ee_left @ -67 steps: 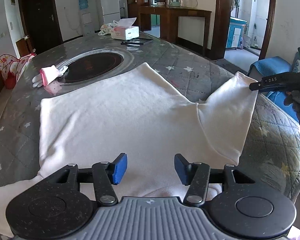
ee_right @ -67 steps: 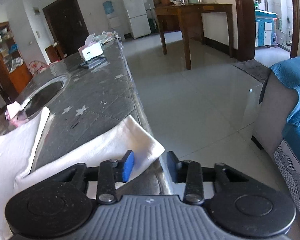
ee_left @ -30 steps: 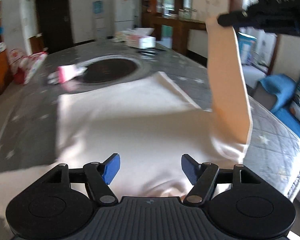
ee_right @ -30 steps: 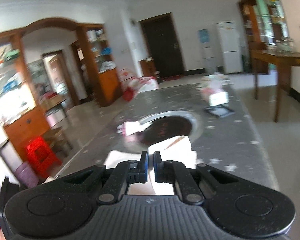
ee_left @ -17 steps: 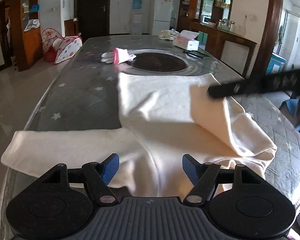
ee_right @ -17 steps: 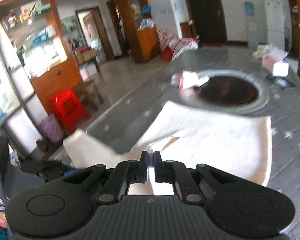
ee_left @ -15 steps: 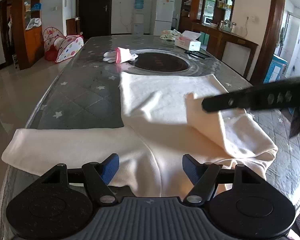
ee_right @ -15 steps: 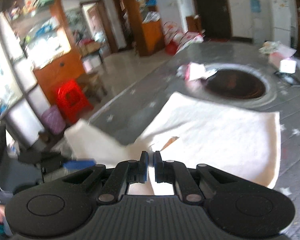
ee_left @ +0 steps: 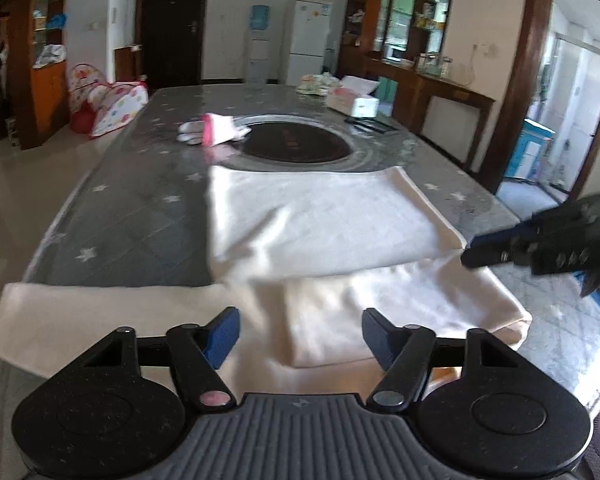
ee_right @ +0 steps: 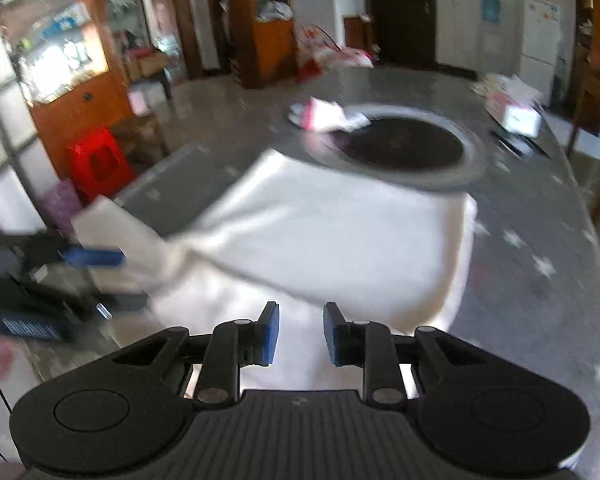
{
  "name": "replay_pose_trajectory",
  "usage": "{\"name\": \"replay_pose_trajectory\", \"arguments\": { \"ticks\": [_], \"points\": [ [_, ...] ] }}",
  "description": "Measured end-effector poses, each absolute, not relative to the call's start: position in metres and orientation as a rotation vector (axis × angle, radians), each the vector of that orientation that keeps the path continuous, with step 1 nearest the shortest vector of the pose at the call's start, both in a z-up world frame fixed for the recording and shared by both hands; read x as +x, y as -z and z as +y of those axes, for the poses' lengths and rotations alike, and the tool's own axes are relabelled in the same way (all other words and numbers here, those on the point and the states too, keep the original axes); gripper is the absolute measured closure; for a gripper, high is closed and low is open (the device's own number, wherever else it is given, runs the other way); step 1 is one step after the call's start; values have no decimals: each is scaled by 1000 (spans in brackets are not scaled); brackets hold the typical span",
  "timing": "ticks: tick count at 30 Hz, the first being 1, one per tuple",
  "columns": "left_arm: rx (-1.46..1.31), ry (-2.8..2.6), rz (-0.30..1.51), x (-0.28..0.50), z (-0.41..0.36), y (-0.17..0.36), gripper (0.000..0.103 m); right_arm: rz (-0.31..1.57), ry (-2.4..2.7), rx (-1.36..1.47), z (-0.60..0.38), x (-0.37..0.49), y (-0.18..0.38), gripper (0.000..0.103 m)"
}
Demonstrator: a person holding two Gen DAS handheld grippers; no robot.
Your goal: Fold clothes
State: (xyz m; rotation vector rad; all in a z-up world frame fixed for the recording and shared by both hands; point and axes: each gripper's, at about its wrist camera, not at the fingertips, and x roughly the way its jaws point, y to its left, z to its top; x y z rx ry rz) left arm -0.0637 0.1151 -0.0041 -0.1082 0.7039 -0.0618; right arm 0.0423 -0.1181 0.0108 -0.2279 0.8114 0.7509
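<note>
A cream long-sleeved garment (ee_left: 324,216) lies spread on the grey star-patterned table (ee_left: 140,208). One sleeve (ee_left: 400,304) is folded over onto the near part of the body; the other sleeve (ee_left: 80,312) stretches out flat to the left. My left gripper (ee_left: 300,338) hovers open over the garment's near edge, nothing between its blue pads. My right gripper (ee_right: 302,334) is open above the folded sleeve, holding nothing. In the left wrist view the right gripper (ee_left: 472,256) sits at the garment's right edge. In the blurred right wrist view a left gripper pad (ee_right: 94,257) shows by the flat sleeve.
A dark round inset (ee_left: 296,148) lies in the table beyond the garment, with a pink-and-white cloth (ee_left: 214,130) beside it. A tissue box (ee_left: 356,102) stands at the far end. The table edge drops off at right. A red stool (ee_right: 98,164) stands on the floor.
My right gripper lifted the right sleeve, swung it over the body, laid it down and opened, letting go. My left gripper stayed open near the garment's near edge.
</note>
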Motion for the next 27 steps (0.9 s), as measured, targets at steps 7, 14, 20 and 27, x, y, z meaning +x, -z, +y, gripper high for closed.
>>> {"name": "replay_pose_trajectory", "arguments": {
  "ticks": [7, 14, 20, 27],
  "points": [
    [-111, 126, 731, -41, 97, 13, 40, 811, -699, -244, -148, 42, 10, 79],
    [-125, 141, 768, -23, 95, 28, 40, 751, -722, -260, -135, 50, 21, 80],
    [-109, 142, 780, -19, 95, 32, 40, 782, -697, -244, -138, 60, 27, 84],
    [-104, 131, 781, -15, 93, 32, 40, 775, -715, -260, -125, 61, 28, 83]
  ]
}}
